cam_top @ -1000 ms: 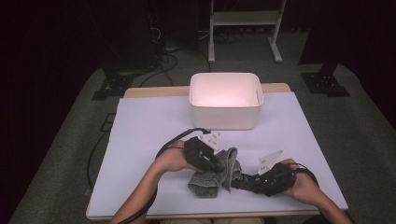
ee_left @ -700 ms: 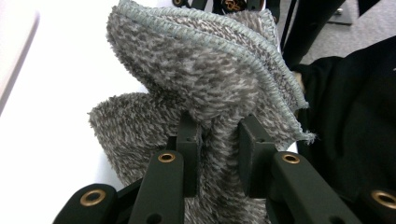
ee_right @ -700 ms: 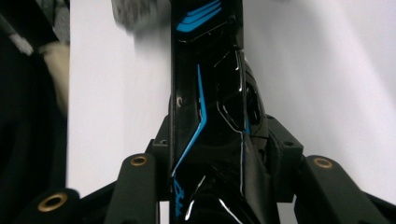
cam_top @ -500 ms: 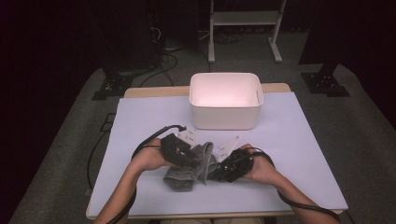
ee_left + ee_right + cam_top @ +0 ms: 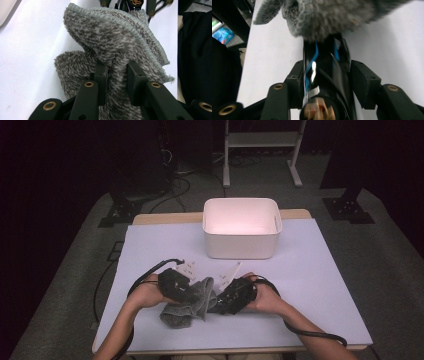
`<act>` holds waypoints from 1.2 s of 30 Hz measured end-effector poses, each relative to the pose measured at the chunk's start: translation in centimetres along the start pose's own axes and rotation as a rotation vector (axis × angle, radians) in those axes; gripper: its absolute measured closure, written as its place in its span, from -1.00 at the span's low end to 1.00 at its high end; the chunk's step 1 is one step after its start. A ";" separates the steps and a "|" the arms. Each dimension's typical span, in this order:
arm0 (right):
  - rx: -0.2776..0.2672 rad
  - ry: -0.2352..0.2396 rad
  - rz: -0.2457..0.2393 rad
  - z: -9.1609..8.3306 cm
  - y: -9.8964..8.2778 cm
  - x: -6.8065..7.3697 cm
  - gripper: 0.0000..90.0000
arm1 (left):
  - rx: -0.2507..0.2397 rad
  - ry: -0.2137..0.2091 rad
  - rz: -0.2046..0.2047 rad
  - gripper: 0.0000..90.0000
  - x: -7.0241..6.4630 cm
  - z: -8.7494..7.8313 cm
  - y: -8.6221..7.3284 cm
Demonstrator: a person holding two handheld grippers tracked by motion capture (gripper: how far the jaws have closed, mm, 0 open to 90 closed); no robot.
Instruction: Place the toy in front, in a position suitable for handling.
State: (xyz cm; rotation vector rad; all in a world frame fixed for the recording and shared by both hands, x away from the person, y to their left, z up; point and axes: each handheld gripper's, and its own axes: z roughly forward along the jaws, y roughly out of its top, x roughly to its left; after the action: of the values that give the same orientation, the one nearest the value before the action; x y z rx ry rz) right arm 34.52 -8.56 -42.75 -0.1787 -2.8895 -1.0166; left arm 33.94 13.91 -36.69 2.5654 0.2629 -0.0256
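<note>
Both hands shifted left; one towel [image 5: 189,301], seemingly.

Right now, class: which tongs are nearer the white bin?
Right. The right tongs sit in front of the white bin, below its left half; the left tongs, clamped on the grey cloth, lie farther left.

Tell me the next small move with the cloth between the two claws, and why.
Probably ease the right claw back from the grey fluffy towel. Its jaws have just been opening and stand off a dark glossy thing between them, while the left claw is shut on a fold of the towel, so the left can likely carry it alone.
</note>
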 end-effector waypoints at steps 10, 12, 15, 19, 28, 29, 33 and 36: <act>-0.018 -0.043 0.041 -1.4 -3.0 0.4 0.12 | -0.003 -0.022 0.065 0.60 -0.5 1.1 2.8; -0.033 -0.035 0.047 -1.3 -3.0 0.3 0.12 | 0.004 -0.035 0.090 0.60 -0.7 1.8 3.9; -0.044 -0.035 0.044 -1.2 -3.0 0.4 0.09 | 0.006 -0.056 0.127 0.60 -0.9 3.1 5.7; -0.051 -0.045 0.048 -1.1 -3.1 0.5 0.17 | 0.022 -0.072 0.159 0.60 -1.1 4.3 7.1; -0.061 -0.043 0.055 -1.2 -3.3 0.4 0.19 | 0.021 -0.046 0.102 0.60 -0.5 2.6 4.6; -0.060 -0.042 0.059 -1.2 -3.3 0.4 0.18 | 0.019 -0.041 0.088 0.60 -0.4 2.2 4.2; -0.049 -0.022 0.071 -1.2 -3.1 0.3 -0.03 | 0.021 -0.007 0.062 0.60 0.1 1.1 3.1; -0.045 -0.028 0.062 -1.3 -2.8 0.4 -0.06 | 0.011 -0.007 0.052 0.60 0.2 1.0 2.7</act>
State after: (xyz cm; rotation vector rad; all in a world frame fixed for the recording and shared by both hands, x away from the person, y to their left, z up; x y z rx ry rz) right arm 33.76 -11.48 -43.42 -0.2862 -2.8682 -1.0773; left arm 34.74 11.16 -36.15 2.5820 0.1943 -0.0167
